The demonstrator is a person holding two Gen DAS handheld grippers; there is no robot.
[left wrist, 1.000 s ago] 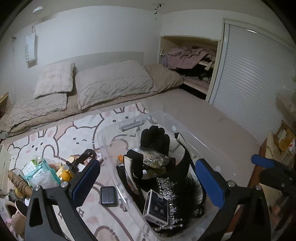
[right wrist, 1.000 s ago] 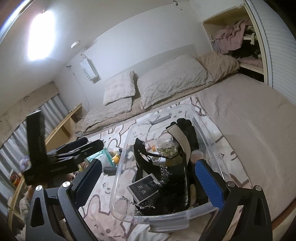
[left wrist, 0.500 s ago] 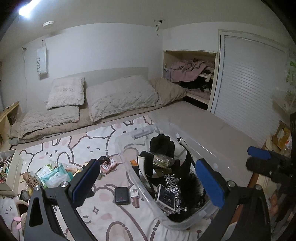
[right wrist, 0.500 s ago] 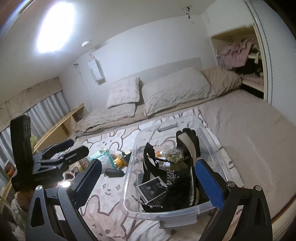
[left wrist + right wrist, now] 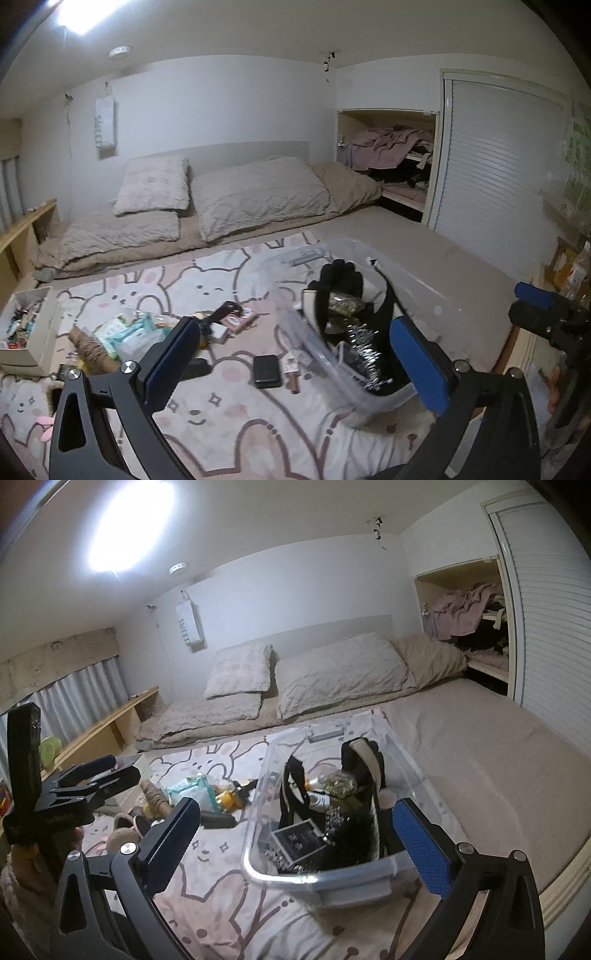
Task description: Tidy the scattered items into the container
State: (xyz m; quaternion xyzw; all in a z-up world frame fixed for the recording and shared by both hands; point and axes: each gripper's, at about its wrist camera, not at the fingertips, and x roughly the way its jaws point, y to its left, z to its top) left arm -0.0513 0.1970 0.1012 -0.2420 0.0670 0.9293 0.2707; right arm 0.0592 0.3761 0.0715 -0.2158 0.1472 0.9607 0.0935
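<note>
Since a second ago: both my grippers have pulled back and up, so the bed shrinks in each view.
Container: clear plastic storage bin (image 5: pixel 332 877) sits on the bunny-print pink blanket (image 5: pixel 221 424), already holding a black glove (image 5: pixel 338 278), dark box (image 5: pixel 297 840) and sequinned black fabric.
Left gripper (image 5: pixel 303 362): blue-padded jaws spread wide, holding nothing.
Right gripper (image 5: pixel 295 842): likewise parted and empty.
Still out: black flat case (image 5: pixel 266 370) just beside the bin wall; mint-green packets (image 5: pixel 127 334) and an orange bottle (image 5: pixel 227 798) further left.
Risk: I judge the soft blanket may let the bin tip if nudged; the clear wall is easy to clip.
</note>
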